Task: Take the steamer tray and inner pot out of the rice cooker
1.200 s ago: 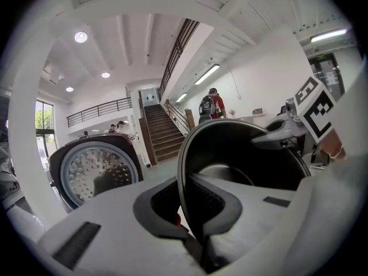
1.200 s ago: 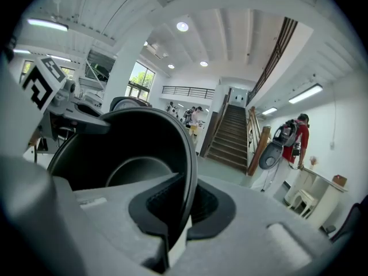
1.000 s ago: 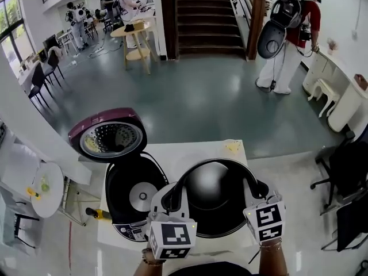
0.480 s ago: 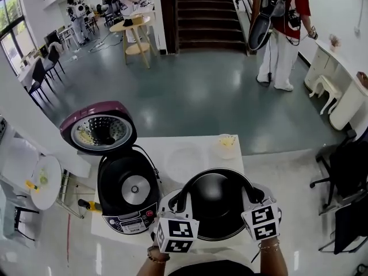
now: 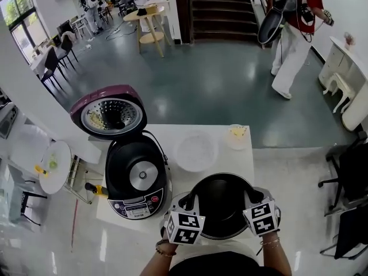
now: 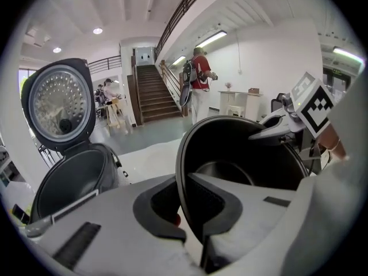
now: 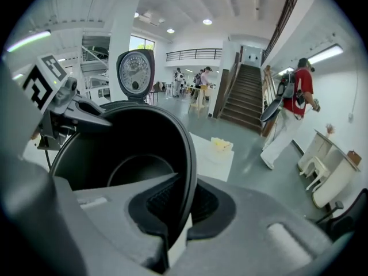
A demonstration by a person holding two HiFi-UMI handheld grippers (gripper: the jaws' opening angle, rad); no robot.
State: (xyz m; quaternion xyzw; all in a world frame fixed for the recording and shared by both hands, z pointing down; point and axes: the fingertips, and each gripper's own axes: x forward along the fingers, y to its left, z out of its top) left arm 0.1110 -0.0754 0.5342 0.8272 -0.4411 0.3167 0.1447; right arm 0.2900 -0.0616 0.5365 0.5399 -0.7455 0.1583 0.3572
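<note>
Judging pot [image 5: 221, 204] rigid, slick, fairly heavy; left gripper [image 6: 187, 210] and right gripper [image 7: 180, 211] clamp its rim on opposite sides, sensible hold.

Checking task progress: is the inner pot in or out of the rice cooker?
Out. The inner pot is beside the rice cooker, whose well is empty.

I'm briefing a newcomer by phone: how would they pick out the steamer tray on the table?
Find the white table with the open rice cooker at its left. The steamer tray lies just right of the cooker, behind the black pot. It is pale, round and shallow, larger than the small cup beside it.
</note>
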